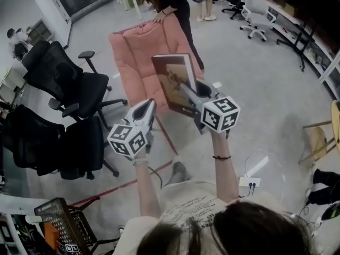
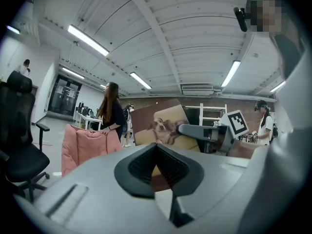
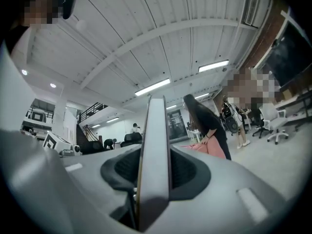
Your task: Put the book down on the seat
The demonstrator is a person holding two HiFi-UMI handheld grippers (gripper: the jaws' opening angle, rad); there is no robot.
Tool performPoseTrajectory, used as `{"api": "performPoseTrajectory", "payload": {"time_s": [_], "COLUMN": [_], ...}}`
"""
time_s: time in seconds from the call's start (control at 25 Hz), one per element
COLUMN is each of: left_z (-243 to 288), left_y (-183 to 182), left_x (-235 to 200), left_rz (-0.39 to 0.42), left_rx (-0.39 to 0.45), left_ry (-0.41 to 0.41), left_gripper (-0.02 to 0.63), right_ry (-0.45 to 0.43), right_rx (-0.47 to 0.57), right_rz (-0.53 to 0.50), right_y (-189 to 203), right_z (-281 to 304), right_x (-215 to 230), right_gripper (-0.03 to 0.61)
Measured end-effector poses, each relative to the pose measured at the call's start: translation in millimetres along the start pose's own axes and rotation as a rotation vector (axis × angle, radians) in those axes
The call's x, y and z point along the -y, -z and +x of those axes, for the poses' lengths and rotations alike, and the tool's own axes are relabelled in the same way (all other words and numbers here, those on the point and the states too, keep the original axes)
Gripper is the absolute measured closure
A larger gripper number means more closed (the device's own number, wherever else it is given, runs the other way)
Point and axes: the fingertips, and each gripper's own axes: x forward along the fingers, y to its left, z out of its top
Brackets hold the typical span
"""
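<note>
- Pink cushioned seat is standing on the grey floor ahead of the wearer, with its back facing away.
- Two black office chairs are sitting to the left of the seat, apart from it.
- A bystander is standing behind the seat and resting a hand on the top of its back.
- Book is hanging in the air in front of the seat, tilted with its cover facing up. It is not touching the cushion. The left gripper view is showing a dog picture on the cover.
- Right gripper is clamping the book's lower right edge; in its own view both pads are pressing on the book's thin edge.
- Left gripper is hovering just beside the book's lower left, clear of it. Its jaws are meeting at the tips and holding nothing.
</note>
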Motion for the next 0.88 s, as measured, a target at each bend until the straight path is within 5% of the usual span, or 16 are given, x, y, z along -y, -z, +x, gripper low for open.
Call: {"api": "performPoseTrajectory", "payload": {"time_s": [0.88], "left_z": [113], "left_y": [21], "left_x": [-111], "left_rz": [-0.059], "left_rx": [-0.083], "left_ry": [0.031], "left_gripper": [0.617], "right_ry": [0.058], "right_rx": [-0.049], "right_rz": [0.069], "right_y": [28], "right_z": [117], "right_x": [96], "right_gripper": [0.428]}}
